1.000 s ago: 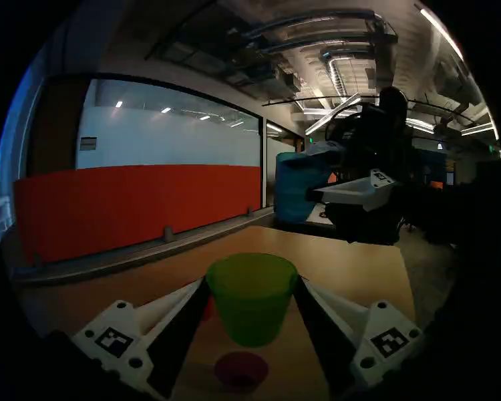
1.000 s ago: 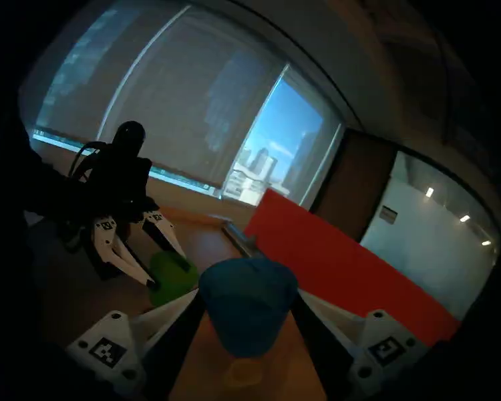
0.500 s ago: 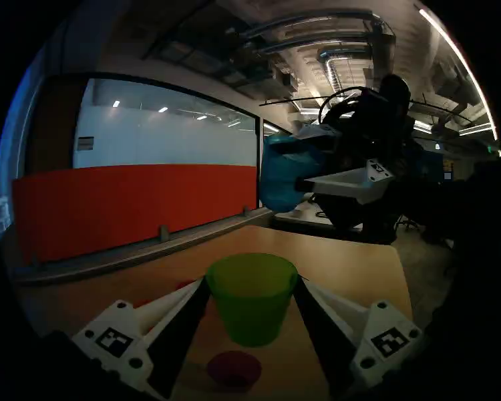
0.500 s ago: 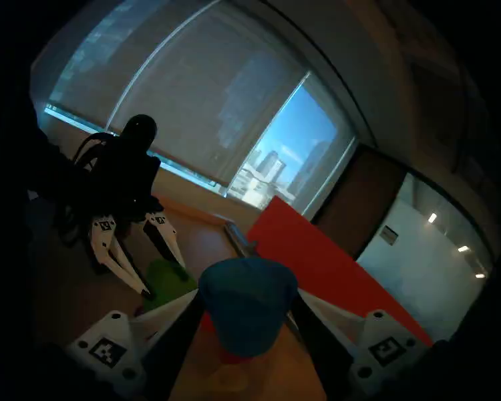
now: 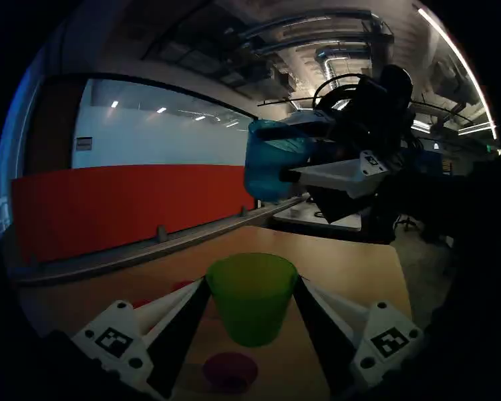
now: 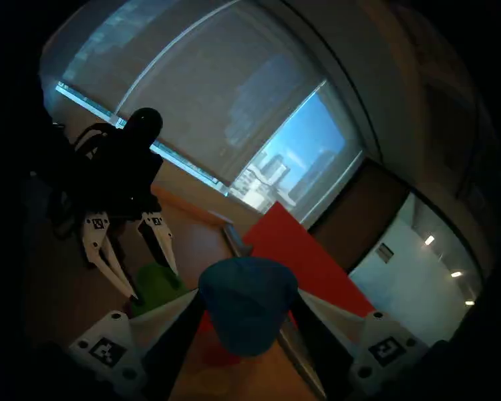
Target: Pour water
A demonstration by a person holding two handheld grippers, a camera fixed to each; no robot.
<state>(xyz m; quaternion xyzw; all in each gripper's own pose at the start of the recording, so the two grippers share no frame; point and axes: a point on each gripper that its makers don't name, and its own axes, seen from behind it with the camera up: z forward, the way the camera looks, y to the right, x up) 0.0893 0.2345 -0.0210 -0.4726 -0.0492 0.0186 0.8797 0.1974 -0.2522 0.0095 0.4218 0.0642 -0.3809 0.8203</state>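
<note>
In the left gripper view, my left gripper [image 5: 252,294] is shut on a green cup [image 5: 251,298], held upright above the wooden table [image 5: 344,264]. Farther off and higher, the right gripper [image 5: 297,160] holds a blue cup [image 5: 270,160], tilted toward the left. In the right gripper view, my right gripper [image 6: 248,313] is shut on that blue cup [image 6: 248,311]. Down to the left, the left gripper [image 6: 143,284] grips the green cup [image 6: 153,286].
A dark red cup [image 5: 230,371] stands on the table below the green one. A red cup [image 6: 214,344] shows under the blue cup. A red panel [image 5: 123,200] runs along the table's far side, with windows [image 6: 250,127] behind.
The right gripper has lifted the blue cup higher and nearer the green cup, tipping it more. The left gripper and green cup have barely moved.
</note>
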